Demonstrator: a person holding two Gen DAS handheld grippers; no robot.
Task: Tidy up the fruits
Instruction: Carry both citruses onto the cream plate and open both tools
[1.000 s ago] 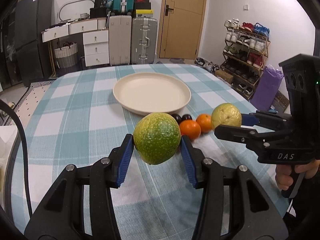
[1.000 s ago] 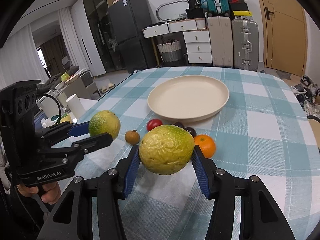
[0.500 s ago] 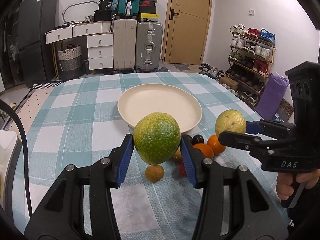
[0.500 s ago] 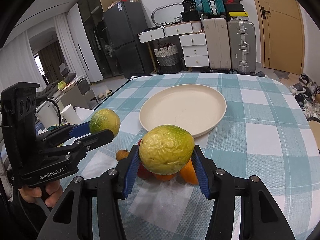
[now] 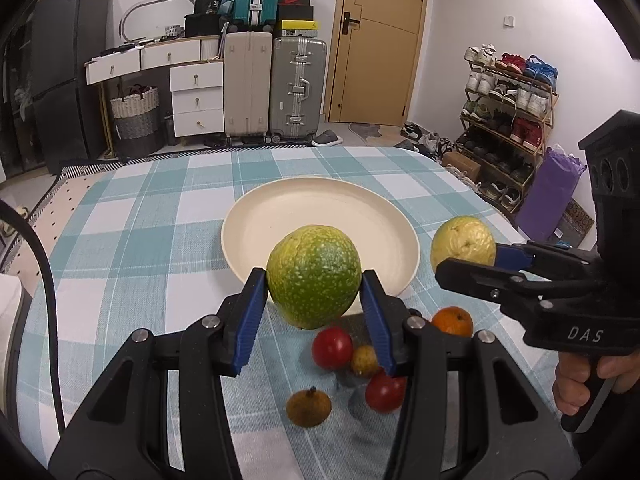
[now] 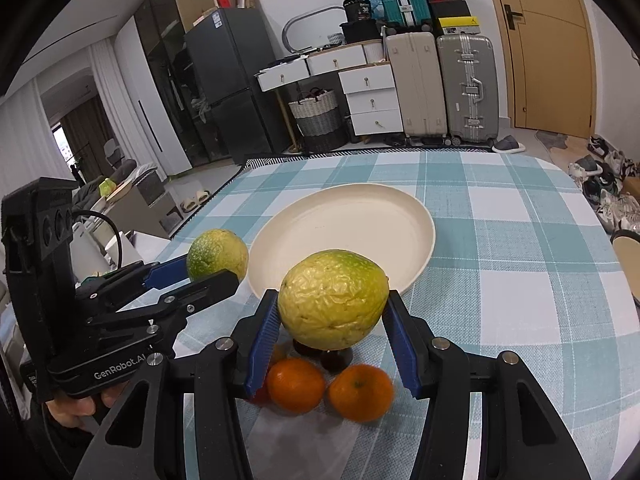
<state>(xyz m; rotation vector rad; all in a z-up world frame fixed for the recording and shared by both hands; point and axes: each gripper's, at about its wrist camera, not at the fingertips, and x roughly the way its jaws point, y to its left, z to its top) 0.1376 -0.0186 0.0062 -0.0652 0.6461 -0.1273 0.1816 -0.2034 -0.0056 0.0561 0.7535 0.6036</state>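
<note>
Read "DAS" in pale letters on the black body of the right gripper (image 5: 466, 270), low on its side above the handle; read "GenRobot.AI", last letter partly hidden, on the black body of the left gripper (image 6: 214, 276), along its lower edge; made out "36" on a dark box (image 6: 359, 9) stacked on the white drawer unit (image 6: 370, 96), left of the teal suitcase; saw a red mark on a black shoebox right of that suitcase, too small to read.
</note>
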